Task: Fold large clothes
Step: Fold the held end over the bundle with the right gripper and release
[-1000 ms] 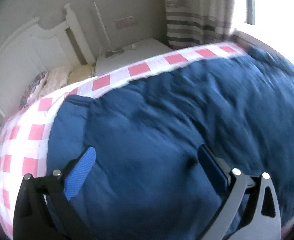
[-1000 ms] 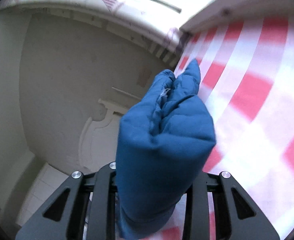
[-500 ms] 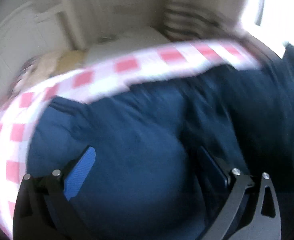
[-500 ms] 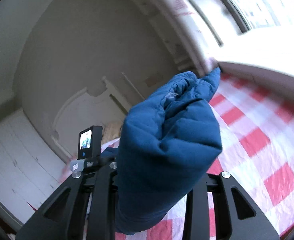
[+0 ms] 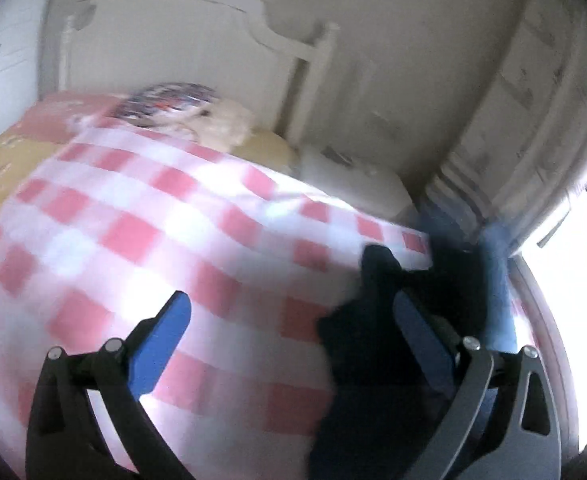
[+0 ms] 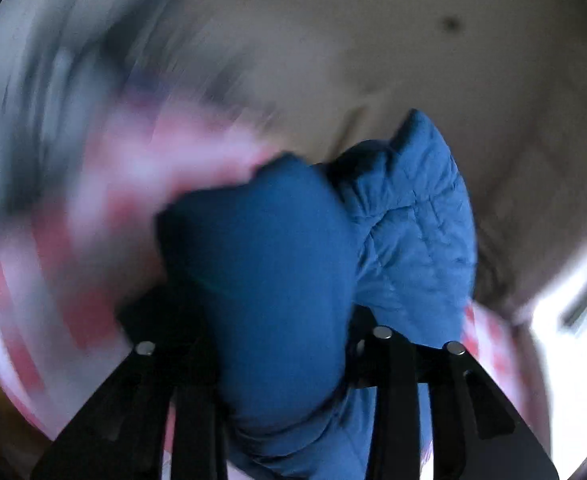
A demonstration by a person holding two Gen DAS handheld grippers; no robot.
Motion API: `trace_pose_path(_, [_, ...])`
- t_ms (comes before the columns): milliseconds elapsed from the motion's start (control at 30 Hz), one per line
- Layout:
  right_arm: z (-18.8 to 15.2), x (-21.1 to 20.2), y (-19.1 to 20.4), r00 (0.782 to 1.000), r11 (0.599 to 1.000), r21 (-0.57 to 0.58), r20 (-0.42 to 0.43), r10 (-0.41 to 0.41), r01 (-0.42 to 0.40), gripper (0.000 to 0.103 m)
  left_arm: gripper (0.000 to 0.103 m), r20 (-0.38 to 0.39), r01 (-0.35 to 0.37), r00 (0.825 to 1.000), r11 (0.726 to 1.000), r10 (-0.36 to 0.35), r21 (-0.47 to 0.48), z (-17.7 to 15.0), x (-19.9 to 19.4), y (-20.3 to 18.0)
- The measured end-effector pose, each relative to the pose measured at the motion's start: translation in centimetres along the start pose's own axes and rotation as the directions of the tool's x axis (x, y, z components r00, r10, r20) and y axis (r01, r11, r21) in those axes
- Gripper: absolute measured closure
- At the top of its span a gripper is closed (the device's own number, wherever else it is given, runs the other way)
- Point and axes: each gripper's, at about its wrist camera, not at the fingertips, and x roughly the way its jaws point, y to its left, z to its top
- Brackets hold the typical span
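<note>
The garment is a dark blue padded jacket. In the right wrist view a thick bunch of the blue jacket (image 6: 277, 280) fills the space between the fingers, and my right gripper (image 6: 281, 344) is shut on it, held up off the bed. In the left wrist view my left gripper (image 5: 289, 320) is open and empty above the pink-and-white checked bedspread (image 5: 141, 240). A dark part of the blue jacket (image 5: 377, 320) lies by its right finger (image 5: 421, 332), partly hiding it.
A white headboard (image 5: 181, 28) stands at the far end of the bed, with pillows (image 5: 197, 116) below it. A white bedside cabinet (image 5: 357, 176), a striped curtain (image 5: 465, 204) and a bright window (image 5: 573, 280) are at the right. The right wrist view is heavily blurred.
The left gripper has swung left off the jacket and now looks over the bare bedspread towards the headboard. The right gripper has kept its hold on the jacket and is turning fast.
</note>
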Motion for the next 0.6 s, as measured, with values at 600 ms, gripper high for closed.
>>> trace_pose_path(600, [-4.3, -8.9, 1.1, 0.965, 0.992, -0.059, 0.234, 0.121, -0.110, 0.013, 0.002, -0.118, 0.072, 0.993, 0.821, -0.006, 0.566, -2.2, 6.4, -19.7])
